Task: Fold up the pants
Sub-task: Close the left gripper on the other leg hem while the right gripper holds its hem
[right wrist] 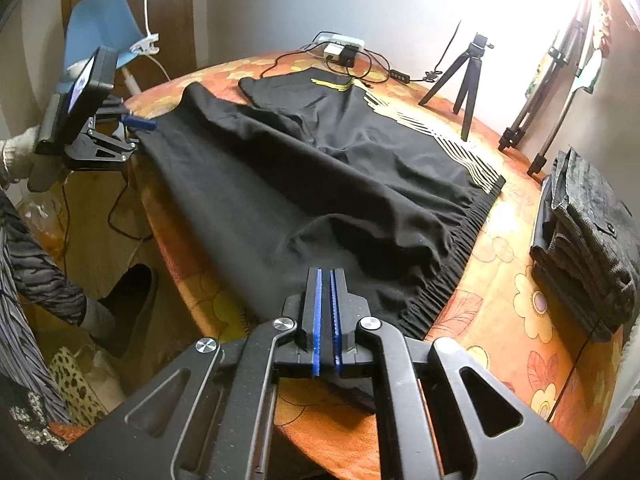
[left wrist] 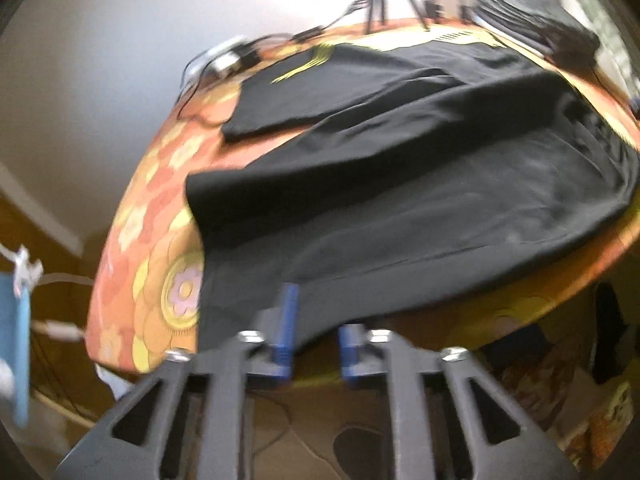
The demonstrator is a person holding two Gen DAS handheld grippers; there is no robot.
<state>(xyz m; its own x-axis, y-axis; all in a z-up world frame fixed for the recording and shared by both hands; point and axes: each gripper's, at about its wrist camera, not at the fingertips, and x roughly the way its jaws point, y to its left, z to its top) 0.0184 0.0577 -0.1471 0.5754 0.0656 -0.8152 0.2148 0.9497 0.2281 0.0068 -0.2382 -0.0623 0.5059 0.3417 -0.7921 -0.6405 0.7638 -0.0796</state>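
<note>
Black pants with yellow side stripes lie spread across the orange flowered tabletop, waistband toward the right, legs toward the far left. My right gripper is shut on the pants' near edge by the waistband. My left gripper is open at the table's edge, its blue pads either side of the hanging hem of the near leg. It also shows in the right wrist view, at the end of that leg.
A stack of folded dark clothes sits at the table's right. A small tripod, a power strip and cables stand at the far side. A blue chair and lamp are beyond the left edge.
</note>
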